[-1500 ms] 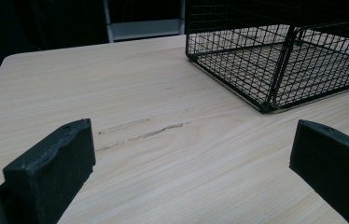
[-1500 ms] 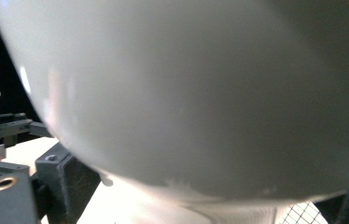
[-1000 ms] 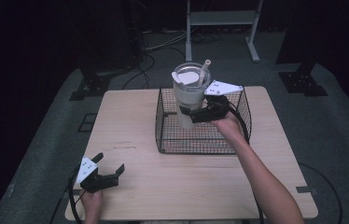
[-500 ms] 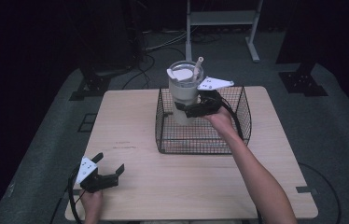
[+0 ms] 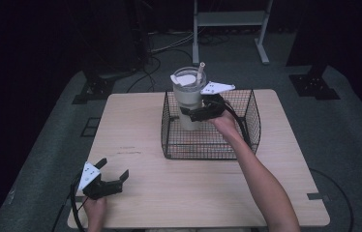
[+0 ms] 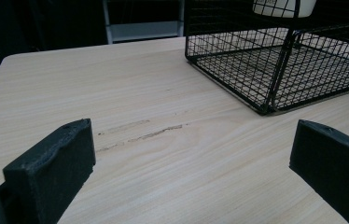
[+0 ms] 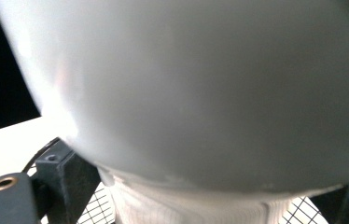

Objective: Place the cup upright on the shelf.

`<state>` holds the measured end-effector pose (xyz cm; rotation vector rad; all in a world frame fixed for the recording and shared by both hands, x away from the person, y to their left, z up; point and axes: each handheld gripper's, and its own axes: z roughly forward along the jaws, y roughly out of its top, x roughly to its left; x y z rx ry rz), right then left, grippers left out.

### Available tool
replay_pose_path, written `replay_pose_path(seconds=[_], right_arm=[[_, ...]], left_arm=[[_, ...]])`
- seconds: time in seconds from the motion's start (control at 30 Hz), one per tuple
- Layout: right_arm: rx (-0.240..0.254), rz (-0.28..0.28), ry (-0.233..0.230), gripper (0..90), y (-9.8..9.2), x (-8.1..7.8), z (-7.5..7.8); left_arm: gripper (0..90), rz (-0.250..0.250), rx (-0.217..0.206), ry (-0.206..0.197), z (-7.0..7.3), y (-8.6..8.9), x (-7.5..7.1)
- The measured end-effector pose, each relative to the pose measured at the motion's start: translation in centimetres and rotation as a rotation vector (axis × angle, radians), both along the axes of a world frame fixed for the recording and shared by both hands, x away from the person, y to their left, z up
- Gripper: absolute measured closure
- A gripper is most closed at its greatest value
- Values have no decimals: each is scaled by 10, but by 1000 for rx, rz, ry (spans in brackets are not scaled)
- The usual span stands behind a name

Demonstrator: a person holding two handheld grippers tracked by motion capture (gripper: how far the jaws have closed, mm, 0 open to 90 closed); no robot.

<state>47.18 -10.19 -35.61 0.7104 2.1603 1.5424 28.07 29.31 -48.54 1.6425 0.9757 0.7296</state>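
**White tumbler held above the wire basket**

We see a tall white plastic tumbler with a clear lid and a pale straw [image 5: 187, 99] held upright in the right gripper [image 5: 199, 112], whose two black jaws are clamped against opposite sides of the cup's lower body. In the right gripper view the cup's smooth white wall [image 7: 200, 93] bulges close to the lens, narrowing to a ribbed lower part, with a dark jaw pressed against it on either side. In the high view the tumbler stands over the far left part of the black wire mesh basket [image 5: 247, 121]; its base looks raised off the basket floor, though we cannot tell for sure from that angle. In the left gripper view the cup's white base [image 6: 284, 6] shows at the top edge, well above the basket's mesh floor.

The basket sits on the far half of the light wooden table [image 5: 135, 121], slightly right of centre. The person's right forearm [image 5: 261, 183] reaches across the table and over the basket's near rim.

The left gripper [image 5: 113, 175] rests at the near left corner of the table, well apart from the basket. Its jaws stand wide apart with nothing between them, and bare wood grain with a few faint scuff marks [image 6: 140, 133] lies ahead of them.
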Motion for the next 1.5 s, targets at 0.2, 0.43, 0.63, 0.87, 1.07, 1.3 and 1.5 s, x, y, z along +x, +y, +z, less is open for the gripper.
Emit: replay_pose_path(seconds=[0.2, 0.43, 0.63, 0.87, 1.07, 1.3, 1.5], right_arm=[[4, 1, 15, 89, 1, 6, -7], [-7, 9, 38, 88, 2, 13, -17], [-18, 5, 53, 88, 3, 18, -25], [-27, 5, 56, 88, 4, 23, -30], [-54, -9, 68, 88, 5, 27, -35], [-57, -26, 86, 89, 3, 32, -38], [-62, -25, 93, 89, 2, 34, -41]], left_arm=[[0, 0, 0, -1, 0, 0, 0], [0, -1, -5, 0, 0, 0, 0], [0, -3, -2, -2, 0, 0, 0], [0, -3, -2, -2, 0, 0, 0], [0, -3, -3, -4, 0, 0, 0], [0, -3, -3, -4, 0, 0, 0], [0, -3, -3, -4, 0, 0, 0]])
